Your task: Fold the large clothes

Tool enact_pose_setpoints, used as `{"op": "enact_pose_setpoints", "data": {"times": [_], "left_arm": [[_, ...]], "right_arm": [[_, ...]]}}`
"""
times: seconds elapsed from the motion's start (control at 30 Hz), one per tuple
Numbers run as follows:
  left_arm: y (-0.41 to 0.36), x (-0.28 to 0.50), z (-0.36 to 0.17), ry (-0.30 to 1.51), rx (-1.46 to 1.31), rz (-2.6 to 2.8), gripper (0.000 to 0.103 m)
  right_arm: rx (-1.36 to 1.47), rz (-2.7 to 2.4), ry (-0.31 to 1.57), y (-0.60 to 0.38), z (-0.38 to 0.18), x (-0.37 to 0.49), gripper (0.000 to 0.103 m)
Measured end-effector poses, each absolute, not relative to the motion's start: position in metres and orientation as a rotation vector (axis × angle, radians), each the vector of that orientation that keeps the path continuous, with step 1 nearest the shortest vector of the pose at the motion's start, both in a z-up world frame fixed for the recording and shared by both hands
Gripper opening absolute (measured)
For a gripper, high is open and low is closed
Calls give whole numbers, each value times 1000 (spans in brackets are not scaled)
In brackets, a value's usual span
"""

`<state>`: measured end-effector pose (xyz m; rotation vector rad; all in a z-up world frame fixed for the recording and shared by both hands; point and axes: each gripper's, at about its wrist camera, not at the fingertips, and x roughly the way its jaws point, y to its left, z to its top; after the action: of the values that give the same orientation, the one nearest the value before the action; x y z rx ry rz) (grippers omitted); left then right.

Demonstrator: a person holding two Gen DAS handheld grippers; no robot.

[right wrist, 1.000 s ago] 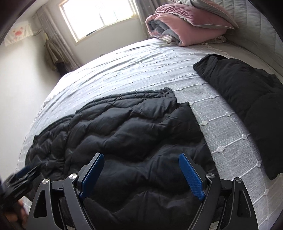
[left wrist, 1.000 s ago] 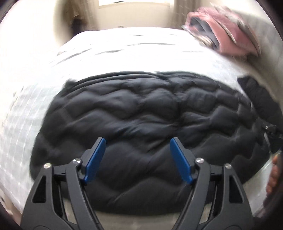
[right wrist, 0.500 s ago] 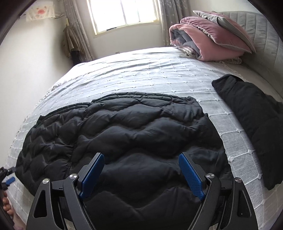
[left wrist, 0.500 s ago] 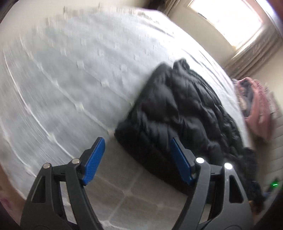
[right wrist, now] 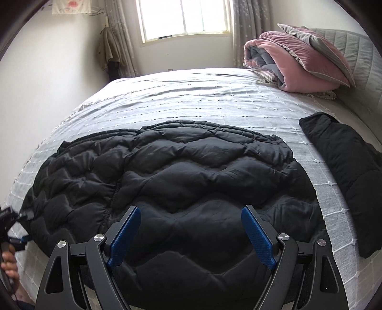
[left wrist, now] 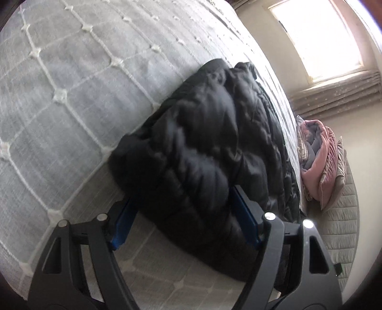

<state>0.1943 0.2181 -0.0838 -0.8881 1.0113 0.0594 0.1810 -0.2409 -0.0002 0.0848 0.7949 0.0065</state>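
A large black quilted puffer coat (right wrist: pixel 176 181) lies spread flat across the near part of the grey bed. In the left wrist view its end (left wrist: pixel 203 147) lies between the wide-apart fingers of my left gripper (left wrist: pixel 183 202), which is open around the coat's edge. My right gripper (right wrist: pixel 191 221) is open and empty, hovering over the coat's near hem. The left gripper also shows at the far left edge of the right wrist view (right wrist: pixel 9 229), at the coat's left end.
The grey quilted bedspread (right wrist: pixel 191 100) covers the bed. A second black garment (right wrist: pixel 346 167) lies at the right. A rolled pink duvet with pillows (right wrist: pixel 293 64) sits by the grey headboard (right wrist: pixel 358 54). A window (right wrist: pixel 183 16) is behind.
My left gripper swung from over the coat's middle to its left end and moved in until the edge lies between its fingers. My right gripper turned left to face the coat squarely.
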Motion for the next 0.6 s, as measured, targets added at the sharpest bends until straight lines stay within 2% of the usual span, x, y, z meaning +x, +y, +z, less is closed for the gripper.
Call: {"op": "enact_pose_setpoints", "data": {"times": [0.1, 0.17, 0.23, 0.37, 0.6], "left_arm": [[206, 199, -75, 980, -820, 84, 55], [202, 199, -70, 946, -800, 95, 30], [201, 194, -59, 878, -821, 94, 22], [185, 183, -17, 726, -688, 82, 17], [125, 170, 50, 505, -372, 27, 15]], "right_arm": [[81, 12, 798, -240, -2, 182, 87], [80, 9, 807, -241, -4, 183, 87], [78, 2, 816, -242, -6, 184, 87], [106, -6, 825, -251, -6, 186, 87], [205, -25, 806, -275, 1, 183, 87]]}}
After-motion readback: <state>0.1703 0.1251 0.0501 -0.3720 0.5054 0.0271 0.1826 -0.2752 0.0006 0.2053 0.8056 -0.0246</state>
